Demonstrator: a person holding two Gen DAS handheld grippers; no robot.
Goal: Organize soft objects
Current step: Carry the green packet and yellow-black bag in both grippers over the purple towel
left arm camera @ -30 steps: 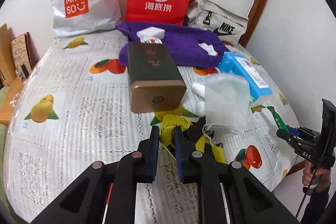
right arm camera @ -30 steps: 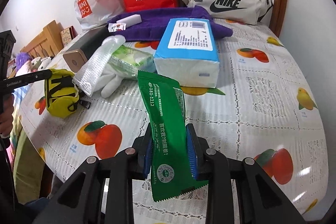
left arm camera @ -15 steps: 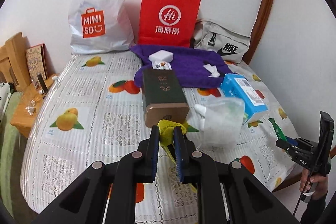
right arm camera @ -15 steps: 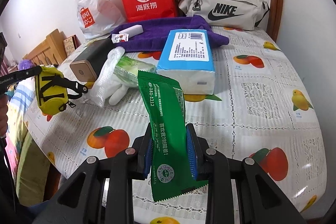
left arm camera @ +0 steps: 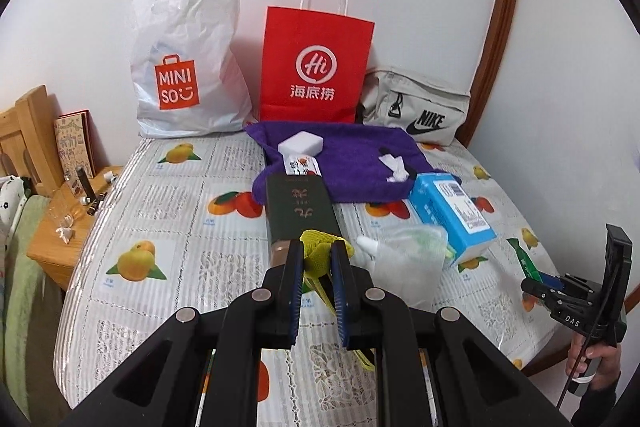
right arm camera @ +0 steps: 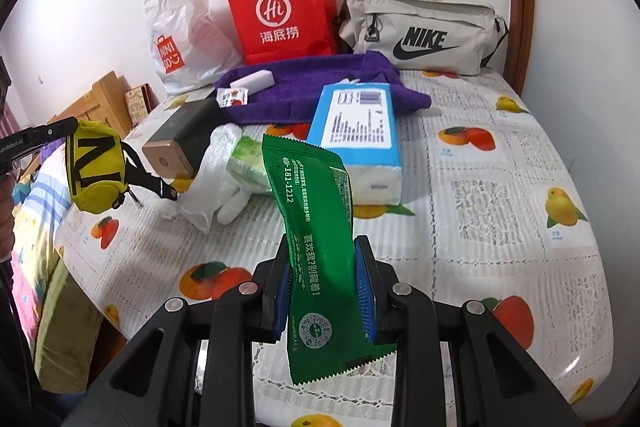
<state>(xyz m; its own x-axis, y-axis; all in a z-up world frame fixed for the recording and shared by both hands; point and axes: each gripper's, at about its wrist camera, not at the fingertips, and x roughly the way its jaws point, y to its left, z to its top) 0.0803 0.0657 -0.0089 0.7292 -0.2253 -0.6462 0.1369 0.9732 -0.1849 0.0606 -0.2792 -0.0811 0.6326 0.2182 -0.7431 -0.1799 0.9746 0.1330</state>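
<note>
Left gripper point(left arm camera: 316, 259): jaws closed on the yellow pouch point(right arm camera: 96, 167). Over the last second the pouch has been lifted off the bench point(left arm camera: 168, 227); in the right wrist view it now hangs clear of the surface, past the left edge, with its black strap dangling. In the left wrist view only its mesh top shows between the jaws.

Centre of bench: the dark green box point(left arm camera: 298, 211), the white glove point(right arm camera: 216, 183) and the blue tissue pack point(right arm camera: 360, 131) lie unmoved, just in front of the purple towel point(left arm camera: 352, 163).

Right gripper point(right arm camera: 326, 291): jaws clamped on the green packet point(right arm camera: 316, 247), which has risen slightly and now stands upright above the bench.

Judgement: both soft items are picked and free to be carried; the placing step is not yet done (destination not evident, possibly one of the bags at the wall)
</note>
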